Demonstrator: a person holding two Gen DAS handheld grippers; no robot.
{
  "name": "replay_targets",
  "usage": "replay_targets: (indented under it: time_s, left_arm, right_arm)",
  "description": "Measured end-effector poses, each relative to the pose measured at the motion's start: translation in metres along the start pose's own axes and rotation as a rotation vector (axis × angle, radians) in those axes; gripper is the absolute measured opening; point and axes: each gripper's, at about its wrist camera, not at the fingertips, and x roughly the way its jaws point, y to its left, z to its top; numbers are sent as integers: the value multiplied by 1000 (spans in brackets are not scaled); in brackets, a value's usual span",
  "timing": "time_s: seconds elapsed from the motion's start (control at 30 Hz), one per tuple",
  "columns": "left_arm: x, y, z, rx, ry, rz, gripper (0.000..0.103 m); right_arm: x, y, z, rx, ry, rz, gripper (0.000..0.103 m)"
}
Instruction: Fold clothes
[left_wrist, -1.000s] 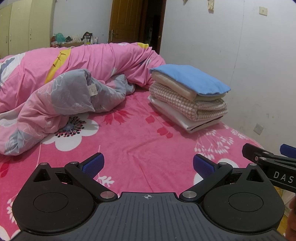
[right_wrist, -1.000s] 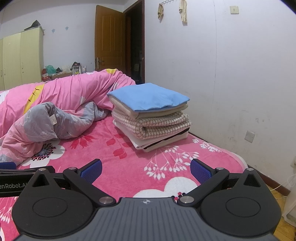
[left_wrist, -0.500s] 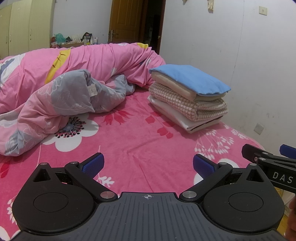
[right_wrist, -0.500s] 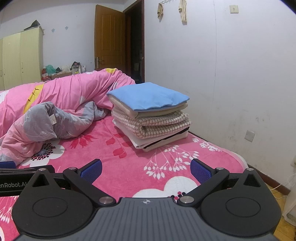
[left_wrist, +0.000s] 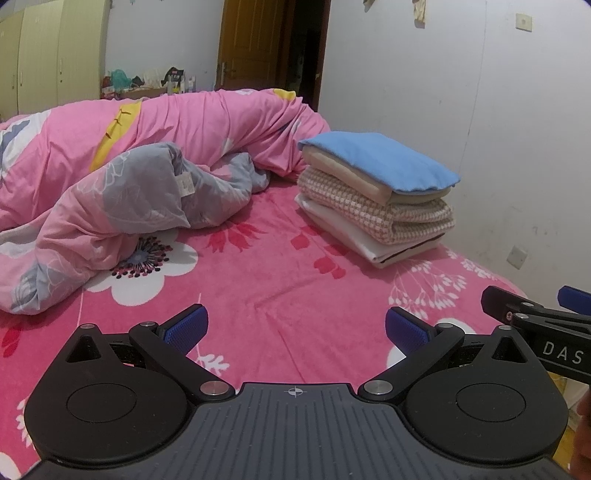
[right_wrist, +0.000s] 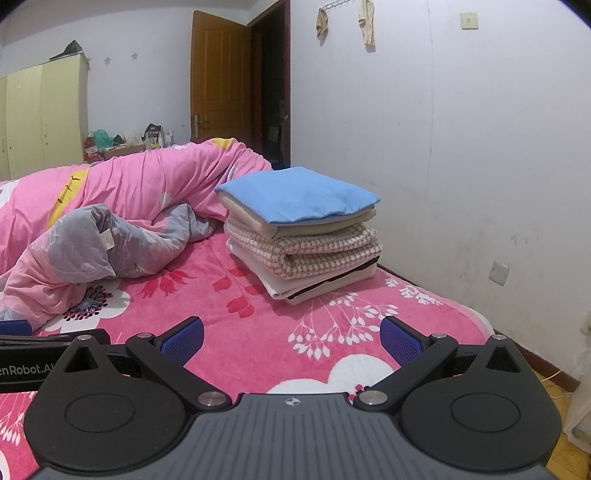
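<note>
While both the left gripper (left_wrist: 294, 325) and right gripper (right_wrist: 291, 336) hover spread and empty, well before the folded stack (right_wrist: 301, 230), a careless grab may topple it.

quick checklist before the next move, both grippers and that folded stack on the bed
1. Left gripper open and empty: ok.
2. Right gripper open and empty: ok.
3. Folded stack sits square, blue piece on top: ok.
4. Bare pink bed sheet between grippers and stack: ok.
5. Unfolded garment within reach: cannot tell; only the rumpled quilt shows.
6. Grippers apart from each other: ok.
</note>
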Motion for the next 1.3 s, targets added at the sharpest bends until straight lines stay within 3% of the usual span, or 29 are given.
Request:
replay_targets:
  time_s: [1.3]
  left_arm:
    - [1, 2, 0, -7, -1, 4, 103]
  right_arm:
    - [2, 1, 2, -6, 5, -1, 103]
